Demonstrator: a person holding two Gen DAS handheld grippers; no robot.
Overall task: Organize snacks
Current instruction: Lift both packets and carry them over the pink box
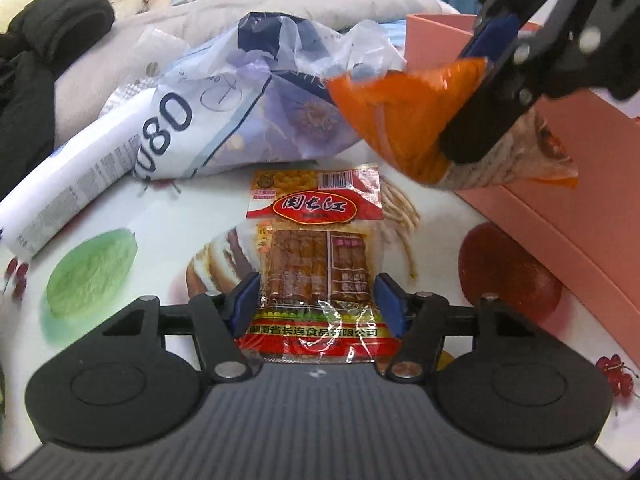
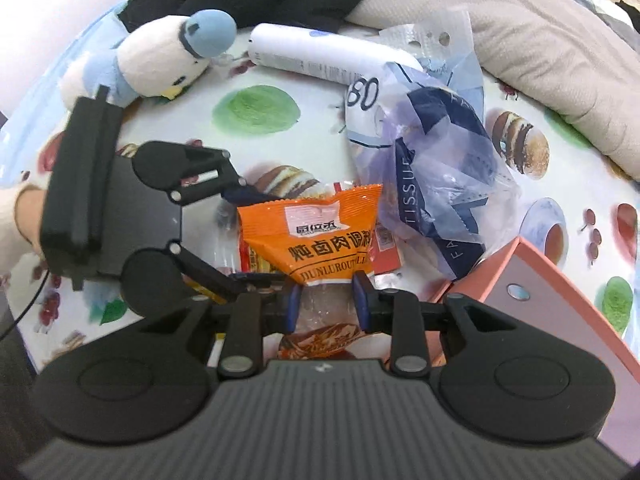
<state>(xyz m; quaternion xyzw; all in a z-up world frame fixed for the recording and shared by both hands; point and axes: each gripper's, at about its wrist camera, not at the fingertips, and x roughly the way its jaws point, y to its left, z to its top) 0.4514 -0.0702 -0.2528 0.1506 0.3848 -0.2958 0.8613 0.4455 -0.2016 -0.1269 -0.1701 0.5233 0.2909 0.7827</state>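
Note:
A red snack packet (image 1: 316,248) lies flat on the food-print tablecloth (image 1: 168,232). My left gripper (image 1: 319,302) straddles its near half, with the blue pads against both long edges and the film crinkled between them. My right gripper (image 2: 324,304) is shut on an orange seasoning packet (image 2: 320,236) and holds it in the air. In the left wrist view the right gripper (image 1: 480,88) hangs at the upper right with the orange packet (image 1: 400,120), beside the pink box (image 1: 580,208). From the right wrist, a strip of the red packet (image 2: 386,258) shows under the orange one.
The pink box (image 2: 560,304) stands at the right. A crumpled tissue bag (image 1: 240,92) and a white tube (image 1: 80,184) lie behind the red packet. A plush bird (image 2: 160,60), black clothing (image 1: 36,80) and a grey cushion (image 2: 560,60) ring the table. A hand (image 2: 20,220) holds the left gripper.

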